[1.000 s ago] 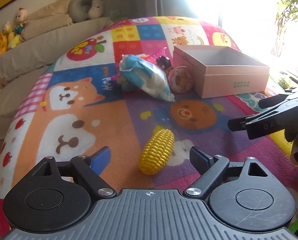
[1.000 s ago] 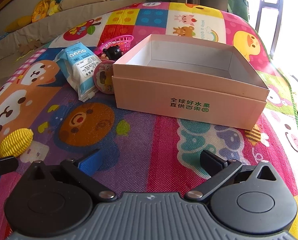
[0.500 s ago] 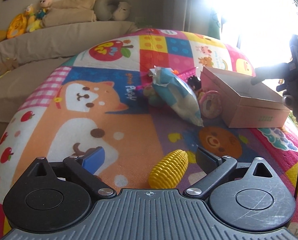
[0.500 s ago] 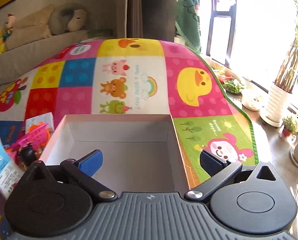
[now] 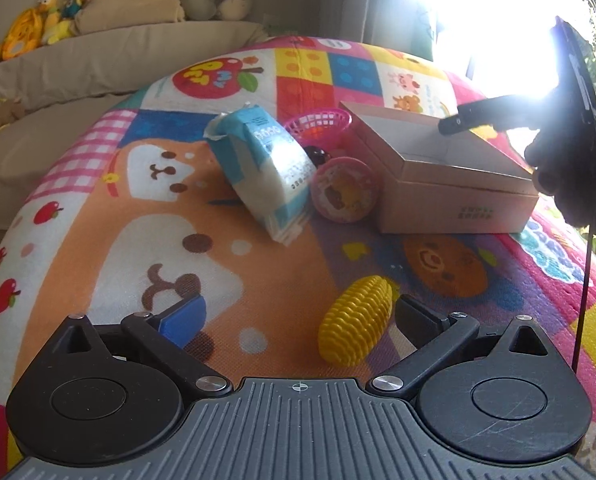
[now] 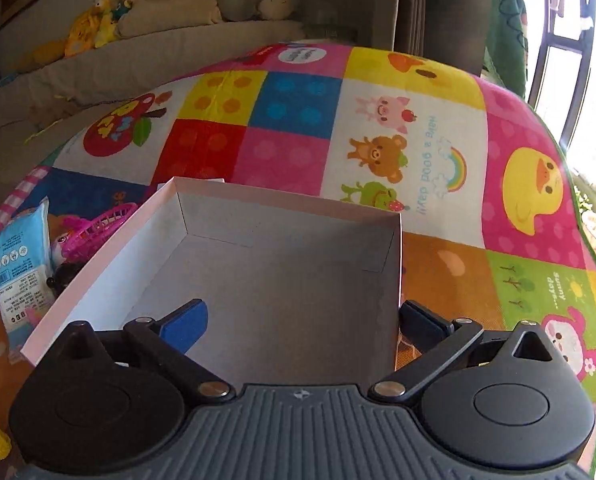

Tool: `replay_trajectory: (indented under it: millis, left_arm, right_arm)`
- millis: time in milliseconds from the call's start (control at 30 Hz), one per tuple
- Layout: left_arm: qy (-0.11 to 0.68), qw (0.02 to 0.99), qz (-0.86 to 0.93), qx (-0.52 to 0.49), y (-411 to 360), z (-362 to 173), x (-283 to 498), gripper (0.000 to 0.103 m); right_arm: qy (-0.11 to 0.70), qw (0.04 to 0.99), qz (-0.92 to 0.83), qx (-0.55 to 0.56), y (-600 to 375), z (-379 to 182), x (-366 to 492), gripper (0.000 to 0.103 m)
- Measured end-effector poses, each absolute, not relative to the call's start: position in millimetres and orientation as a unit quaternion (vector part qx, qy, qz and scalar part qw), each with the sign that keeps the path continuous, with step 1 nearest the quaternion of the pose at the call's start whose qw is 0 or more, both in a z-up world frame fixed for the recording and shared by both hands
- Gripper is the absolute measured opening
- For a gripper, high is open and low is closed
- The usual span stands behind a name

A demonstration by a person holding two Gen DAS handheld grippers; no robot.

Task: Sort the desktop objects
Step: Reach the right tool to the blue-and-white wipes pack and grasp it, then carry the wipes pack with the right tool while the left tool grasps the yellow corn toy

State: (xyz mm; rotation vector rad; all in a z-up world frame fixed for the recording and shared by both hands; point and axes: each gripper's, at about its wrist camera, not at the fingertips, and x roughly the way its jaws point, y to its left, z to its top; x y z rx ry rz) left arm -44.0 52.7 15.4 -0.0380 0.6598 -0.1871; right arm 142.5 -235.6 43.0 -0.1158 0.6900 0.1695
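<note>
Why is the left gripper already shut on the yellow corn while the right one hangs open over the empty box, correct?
Not quite: the left gripper is open. The left wrist view shows the corn lying on the mat between its fingers, ungripped. The right gripper does hang open over the empty box.

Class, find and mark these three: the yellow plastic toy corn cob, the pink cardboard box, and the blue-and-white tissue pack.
Yellow plastic toy corn cob (image 5: 356, 320), left wrist view, mid-body.
Pink cardboard box (image 5: 454, 208), left wrist view, front wall.
Blue-and-white tissue pack (image 5: 269, 172), left wrist view, top face.

Beige sofa (image 5: 97, 64) with plush toys (image 6: 97, 20) behind; bright window (image 5: 490, 20) glare right; colourful play mat (image 6: 298, 120).
</note>
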Motion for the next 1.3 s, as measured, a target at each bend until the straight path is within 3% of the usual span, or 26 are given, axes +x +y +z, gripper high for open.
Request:
replay_trajectory:
  millis: [67,167,300,467,567,800,933,1067,1300]
  left_arm:
    - [0.327,0.941,-0.091,-0.017,56.3,15.2,-47.0,0.103]
    - [0.335,0.939,-0.078,-0.018,60.9,14.5,-49.3,0.103]
    - [0.337,0.938,-0.080,-0.020,62.6,14.7,-56.7,0.103]
    - [0.352,0.932,-0.077,-0.025,62.3,11.6,-62.5,0.103]
    - [0.356,0.931,-0.077,-0.025,62.5,11.6,-66.1,0.103]
    - [0.368,0.927,-0.065,0.030,47.6,7.5,-65.3,0.103]
    - [0.380,0.922,-0.066,0.011,48.4,12.7,-66.1,0.103]
    - [0.376,0.915,-0.124,-0.075,48.9,28.2,-81.7,0.103]
    - [0.365,0.927,-0.090,0.014,10.1,25.3,-73.7,0.103]
  right_arm:
    - [0.280,0.952,0.091,-0.087,-213.3,62.0,122.1,0.103]
    - [0.259,0.946,0.178,-0.084,-179.1,83.7,101.3,0.103]
    - [0.278,0.911,0.290,-0.092,-107.8,86.4,97.6,0.098]
    - [0.333,0.885,0.302,-0.121,-33.4,54.4,125.1,0.097]
    - [0.380,0.865,0.294,-0.144,-16.1,33.5,132.6,0.050]
    - [0.321,0.891,0.319,-0.038,-91.8,103.4,73.4,0.050]
    - [0.318,0.906,0.278,-0.025,-159.8,128.2,24.5,0.050]
    - [0.370,0.902,0.221,-0.031,-212.9,113.2,-10.1,0.050]
    - [0.420,0.892,0.163,-0.037,-242.8,46.5,-42.3,0.053]
